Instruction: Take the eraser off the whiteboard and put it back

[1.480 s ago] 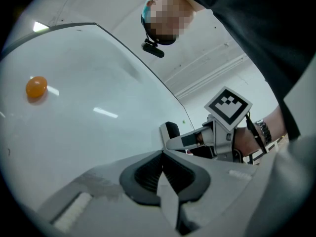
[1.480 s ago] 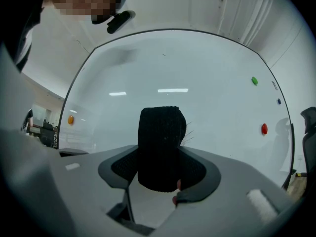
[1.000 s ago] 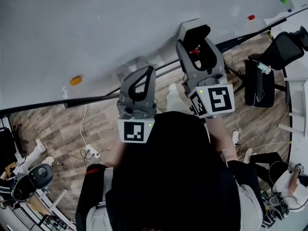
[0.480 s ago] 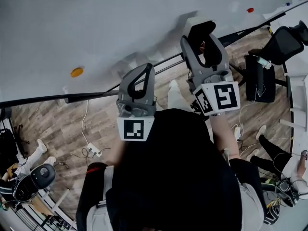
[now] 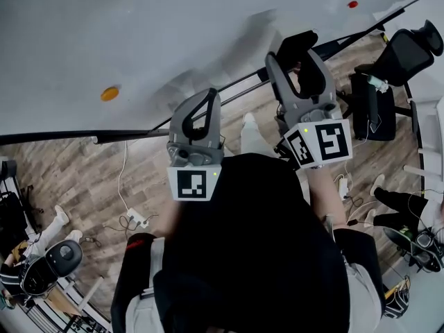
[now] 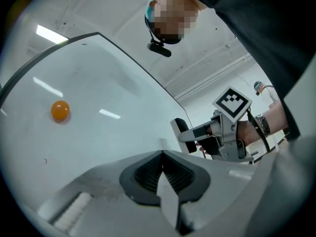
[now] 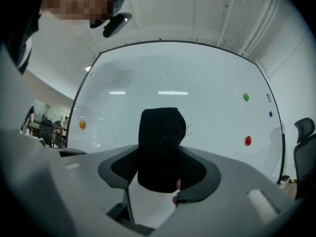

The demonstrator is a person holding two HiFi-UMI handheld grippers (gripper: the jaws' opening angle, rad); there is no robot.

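Note:
A black felt eraser [image 7: 160, 147] stands between the jaws of my right gripper [image 7: 161, 168], which is shut on it a short way in front of the whiteboard [image 7: 197, 83]. From the head view, the right gripper [image 5: 299, 44] holds the eraser [image 5: 297, 46] near the board's lower edge. To its left, my left gripper [image 5: 209, 96] is shut and empty. In the left gripper view its jaws [image 6: 162, 155] meet with nothing between them. That view also shows the right gripper [image 6: 183, 134] with the eraser [image 6: 180, 129] off to the right.
Magnets sit on the board: an orange magnet [image 5: 109, 93], a red magnet [image 5: 352, 4] and a green magnet [image 7: 246, 97]. A black office chair [image 5: 406, 55] stands at right. A power strip [image 5: 133, 219] with cables lies on the wood floor. A seated person [image 5: 43, 255] is at lower left.
The right gripper has shifted to the right along the board with the eraser in its jaws. The left gripper has stayed shut and kept nearly the same place.

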